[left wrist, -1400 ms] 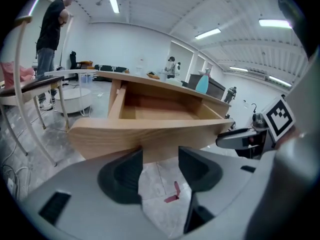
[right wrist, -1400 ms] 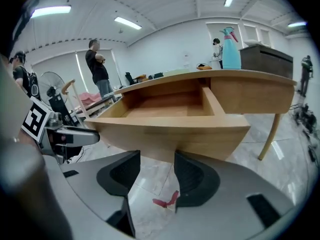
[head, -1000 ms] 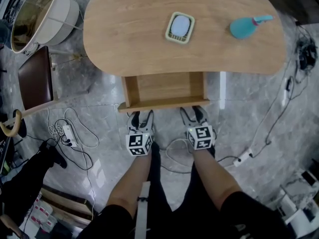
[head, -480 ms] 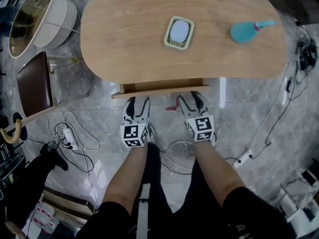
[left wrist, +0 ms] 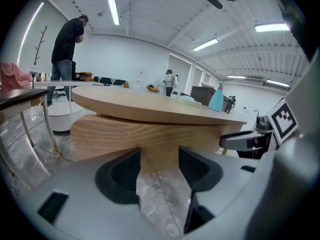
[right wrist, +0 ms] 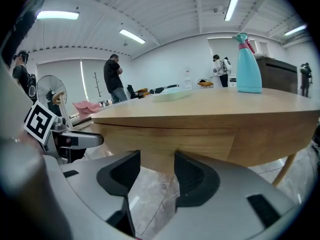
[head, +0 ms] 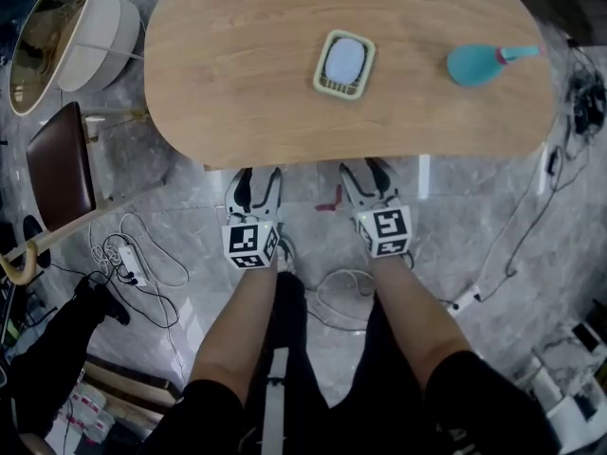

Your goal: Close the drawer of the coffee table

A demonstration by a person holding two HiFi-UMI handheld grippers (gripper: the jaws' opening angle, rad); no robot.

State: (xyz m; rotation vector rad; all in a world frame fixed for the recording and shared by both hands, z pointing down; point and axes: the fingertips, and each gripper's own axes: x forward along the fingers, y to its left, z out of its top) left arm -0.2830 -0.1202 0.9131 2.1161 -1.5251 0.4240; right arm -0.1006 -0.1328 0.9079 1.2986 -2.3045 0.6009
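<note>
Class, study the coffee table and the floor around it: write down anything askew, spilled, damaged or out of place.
Nothing stands out on the coffee table: the drawer front sits tucked in under it, the blue spray bottle stands upright, and nothing has spilled. Only loose cables trail across the floor.

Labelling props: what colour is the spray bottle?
The spray bottle is teal, pink at the neck; right gripper view.

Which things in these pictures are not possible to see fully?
Drawer inside: head view, tabletop covers it; gripper views show only its front.
Whether it is fully shut: head view, tabletop hides this too.
Round white thing: head view, cut off by the top-left edge.
</note>
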